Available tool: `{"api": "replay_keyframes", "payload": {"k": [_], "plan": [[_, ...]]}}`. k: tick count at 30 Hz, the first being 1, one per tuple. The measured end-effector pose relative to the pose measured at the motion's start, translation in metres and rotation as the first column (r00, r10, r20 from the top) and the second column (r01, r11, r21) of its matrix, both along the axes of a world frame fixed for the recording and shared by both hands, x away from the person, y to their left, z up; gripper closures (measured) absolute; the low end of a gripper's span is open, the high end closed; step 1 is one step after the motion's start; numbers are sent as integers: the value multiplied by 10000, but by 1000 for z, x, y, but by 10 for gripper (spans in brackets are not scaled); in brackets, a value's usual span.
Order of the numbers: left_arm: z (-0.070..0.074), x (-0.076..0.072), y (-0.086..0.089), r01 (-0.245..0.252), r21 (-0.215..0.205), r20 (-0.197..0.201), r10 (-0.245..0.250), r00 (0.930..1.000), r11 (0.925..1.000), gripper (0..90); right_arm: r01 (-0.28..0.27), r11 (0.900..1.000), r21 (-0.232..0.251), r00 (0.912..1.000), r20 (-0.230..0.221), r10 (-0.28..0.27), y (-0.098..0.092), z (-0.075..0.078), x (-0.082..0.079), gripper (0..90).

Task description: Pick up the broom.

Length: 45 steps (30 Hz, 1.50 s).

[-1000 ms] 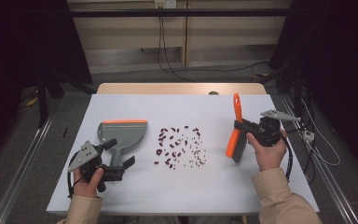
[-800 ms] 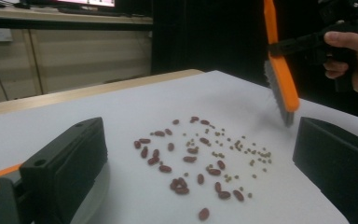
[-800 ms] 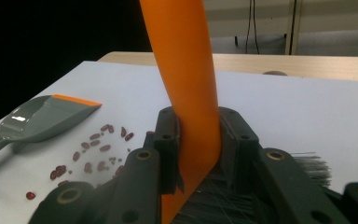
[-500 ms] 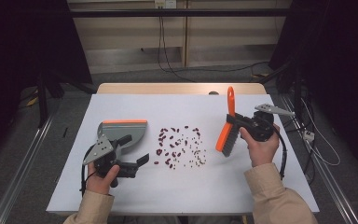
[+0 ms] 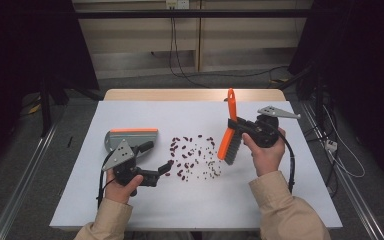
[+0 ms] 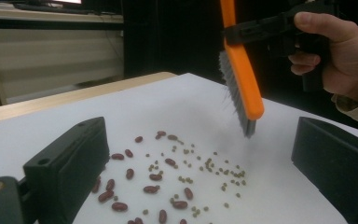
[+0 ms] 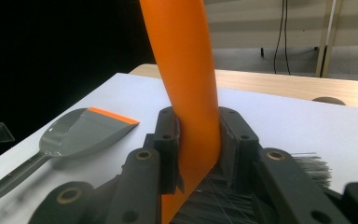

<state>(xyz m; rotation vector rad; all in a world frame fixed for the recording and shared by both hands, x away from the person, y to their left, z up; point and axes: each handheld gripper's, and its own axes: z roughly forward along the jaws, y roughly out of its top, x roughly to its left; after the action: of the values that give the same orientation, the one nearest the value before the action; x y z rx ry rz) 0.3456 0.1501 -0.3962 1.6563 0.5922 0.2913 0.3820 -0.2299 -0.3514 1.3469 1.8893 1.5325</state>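
White tabletop (image 5: 290, 200) on a wooden table, dark room, cables along the back wall.

Right gripper (image 5: 241, 128) is clamped on the orange brush (image 5: 228, 136) at the handle, jaws tight on both sides in the right gripper view. Brush hangs bristles-down, tilted, at the right edge of the spill, apparently just off the surface.

Left gripper (image 5: 161, 169) has jaws wide apart and holds nothing. It sits low at the left edge of the spill, pointing at the brush. Grey dustpan (image 5: 125, 140) with orange lip lies flat just behind it, not held.

Spill: red beans (image 5: 182, 162) mostly on the left, small green beans (image 6: 214, 168) mostly on the right, nearer the brush.

Risks, my read:
- Dustpan is unheld and its lip faces away from the person, not toward the spill. A sweep to the left would push beans past it or shove it along.
- Small green beans roll easily, so a fast stroke scatters them toward the table edge.
- Grip is high on a smooth handle, so bristle drag could twist the brush in the jaws.
- Left gripper sits in the sweep path and beans would pile against it.

No readable brand, label or text anywhere.
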Motion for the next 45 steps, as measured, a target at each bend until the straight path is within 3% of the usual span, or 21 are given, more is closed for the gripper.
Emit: {"api": "replay_keyframes", "payload": {"k": [15,24,33,38,41,42,45], "plan": [[1,10,-26,332,195,-319,-326,9990,9993,65,-731,9973,-29,9971,188,731,46,7,5,712],[-4,13,-40,452,320,-793,-425,9959,9985,119,-1111,9938,-58,9934,281,1112,70,7,5,712],[-10,16,-55,553,603,-1434,-462,9886,9966,328,-1459,9884,-424,9884,357,1475,92,7,2,712],[-15,17,-59,563,854,-1891,-393,9812,9948,532,-1623,9857,-455,9849,530,1647,102,8,0,712],[-16,16,-60,550,806,-2052,-375,9780,9952,577,-1759,9840,-282,9829,504,1771,104,9,0,712],[-16,16,-60,556,773,-2071,-385,9776,9955,676,-1760,9839,-313,9827,526,1775,107,10,-1,711],[-14,15,-58,147,1019,-2085,70,9780,9947,697,-1843,9821,-387,9809,557,1863,109,12,-2,708]]}}
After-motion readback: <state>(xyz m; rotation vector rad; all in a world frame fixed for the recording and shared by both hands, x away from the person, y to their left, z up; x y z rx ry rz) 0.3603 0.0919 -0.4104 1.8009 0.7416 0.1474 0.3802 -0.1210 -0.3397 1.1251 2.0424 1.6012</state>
